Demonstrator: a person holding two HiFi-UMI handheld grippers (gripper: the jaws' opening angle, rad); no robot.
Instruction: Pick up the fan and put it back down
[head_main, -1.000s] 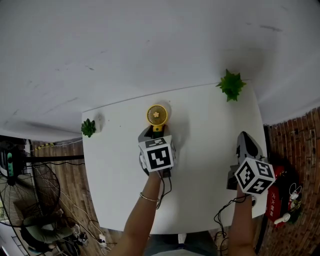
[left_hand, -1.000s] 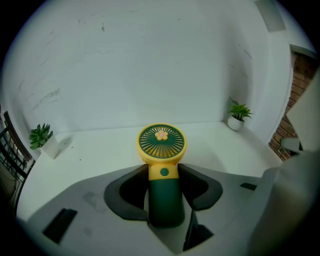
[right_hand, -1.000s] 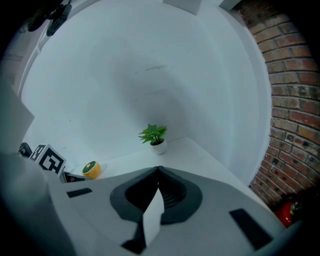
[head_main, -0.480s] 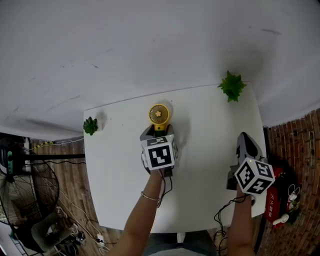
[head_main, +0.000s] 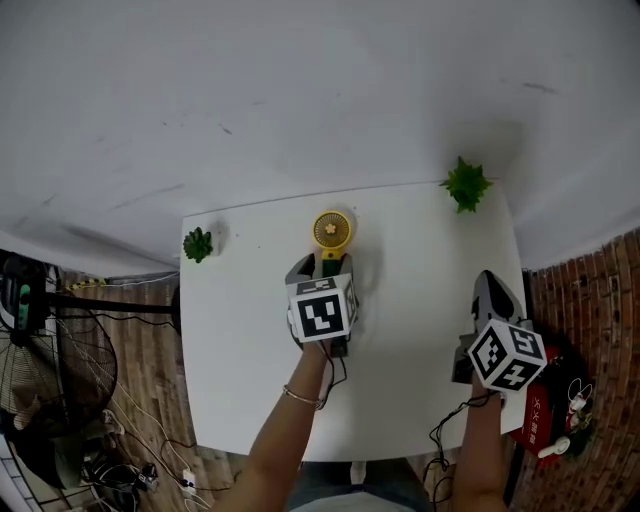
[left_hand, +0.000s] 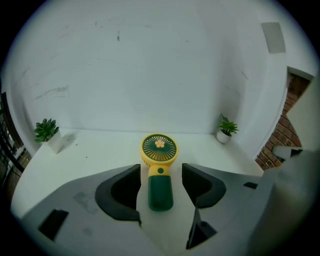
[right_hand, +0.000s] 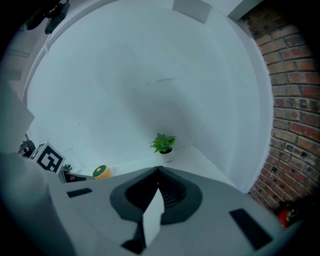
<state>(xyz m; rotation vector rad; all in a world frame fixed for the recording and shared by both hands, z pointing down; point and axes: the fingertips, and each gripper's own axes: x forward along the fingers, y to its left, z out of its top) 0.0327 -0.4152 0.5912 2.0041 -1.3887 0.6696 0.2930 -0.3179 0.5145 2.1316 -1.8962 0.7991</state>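
Note:
A small fan (head_main: 331, 229) with a yellow round head and a dark green handle rests on the white table (head_main: 420, 250). My left gripper (head_main: 322, 264) is right behind it. In the left gripper view the fan (left_hand: 159, 150) has its handle between the two dark pads of the left gripper (left_hand: 160, 176), with a gap on each side. Those jaws have just been opening and press on nothing. My right gripper (head_main: 491, 290) hovers near the table's right edge, shut and empty; its jaws meet in the right gripper view (right_hand: 159, 170), where the fan (right_hand: 101, 172) shows far left.
One small potted plant (head_main: 466, 183) stands at the table's far right corner, another (head_main: 198, 243) at the far left corner. Beyond the left edge are a floor fan (head_main: 60, 375) and cables on wooden flooring. A red object (head_main: 535, 420) and a brick wall (right_hand: 295, 100) lie to the right.
The left jaws stand wider round the fan's handle than a second ago. The fan keeps its place on the table. The whole head view has shifted a little.

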